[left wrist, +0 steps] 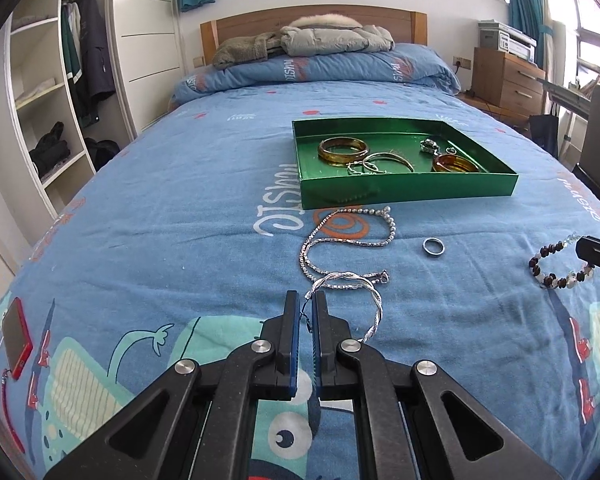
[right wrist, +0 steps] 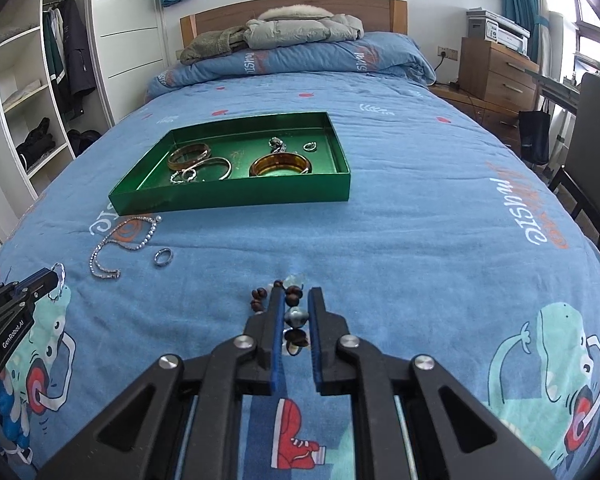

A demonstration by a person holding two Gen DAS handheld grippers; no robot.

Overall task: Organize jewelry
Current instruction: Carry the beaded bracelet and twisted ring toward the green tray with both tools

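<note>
Blue cartoon-print bedding (left wrist: 180,208) fills both views, with a wooden headboard and folded coats at the top of the frame and an open wardrobe at the upper left. On the cover sits a green tray (left wrist: 412,190), right of centre in the left wrist view, already holding two amber bangles, a thin gold bangle and some small silver pieces. Loose items lie on the cover below the tray: a silver chain necklace (left wrist: 332,240) at mid-frame and a small silver ring (left wrist: 434,246) just right of it. My left gripper (left wrist: 307,300), at lower centre of its view, is clenched almost closed on the edge of a twisted silver bangle (left wrist: 364,300), which curls off to the right of the fingers and touches the chain's lower end. My right gripper (right wrist: 294,296) straddles a beaded bracelet (right wrist: 294,316) of dark brown and pale beads; the strand runs between the pads, which look narrowed around it, though I cannot tell whether they truly press on the beads. I judge this as the pick-up step for both pieces, with the sorting partly done. Next I would need to lift each hand cleanly, watching that the bangle does not drag the chain along, then carry both up-frame over the tray wall and release inside.
</note>
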